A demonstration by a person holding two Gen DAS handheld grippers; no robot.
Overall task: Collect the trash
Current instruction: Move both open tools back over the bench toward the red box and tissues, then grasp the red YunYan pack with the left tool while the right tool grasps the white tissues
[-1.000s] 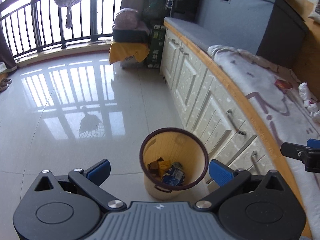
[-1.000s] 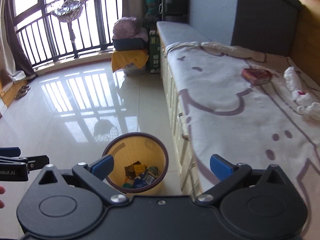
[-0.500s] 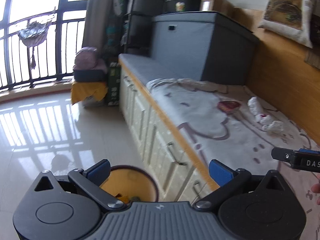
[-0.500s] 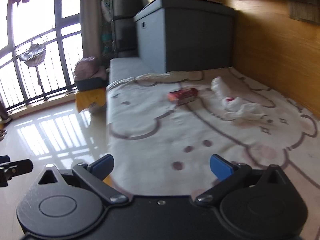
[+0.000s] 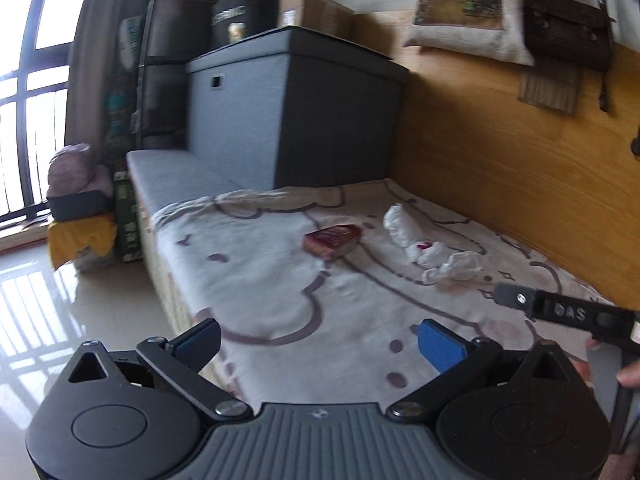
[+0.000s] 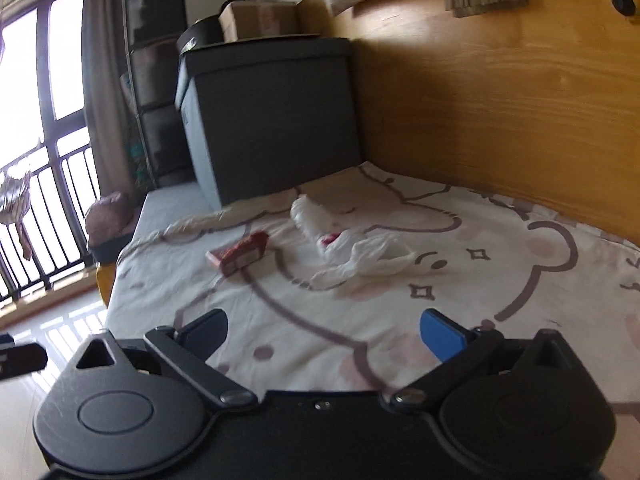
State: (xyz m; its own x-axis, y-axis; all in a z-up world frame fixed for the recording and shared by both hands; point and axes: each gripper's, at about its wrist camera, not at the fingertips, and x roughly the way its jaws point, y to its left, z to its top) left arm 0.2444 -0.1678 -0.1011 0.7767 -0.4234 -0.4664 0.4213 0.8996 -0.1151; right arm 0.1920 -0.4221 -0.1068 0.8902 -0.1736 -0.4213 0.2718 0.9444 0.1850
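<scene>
Left wrist view: left gripper [image 5: 318, 340] spread wide, nothing betw. its blue pads, hovering over the near part of the bench [image 5: 168, 172], which is covered w/ a bear-print sheet [image 5: 280, 280]. Trash sits mid-sheet, toward the wall side: a red box [image 5: 333, 241] lying flat, and just to its right a heap of crumpled white tissues [image 5: 430, 246] w/ a red spot in it. Box and tissues near each other but not touching. Right gripper [image 5: 560, 312] enters from the right edge, black finger lettered "DAS", over the sheet short of the tissues; its opening can't be judged from this view. Gray storage box [image 5: 292, 108] stands at the far end of the bench against the wood wall panel [image 5: 500, 152]; cardboard carton [image 5: 312, 14] on top. Pillow [image 5: 468, 8] and dark bag [image 5: 568, 32] up on the panel ledge. Tiled floor [image 5: 36, 308] at left.

Right wrist view: right gripper [image 6: 324, 330] also spread, empty, above the sheet [image 6: 400, 300]. Red box [image 6: 240, 254] ahead and left of centre, tissues [image 6: 352, 248] just right of it, running back toward the gray storage box [image 6: 272, 120]. Tip of the left gripper [image 6: 20, 358] shows at the left edge, off the bench side. Balcony railing [image 6: 48, 232] beyond; picture somewhat blurred.
</scene>
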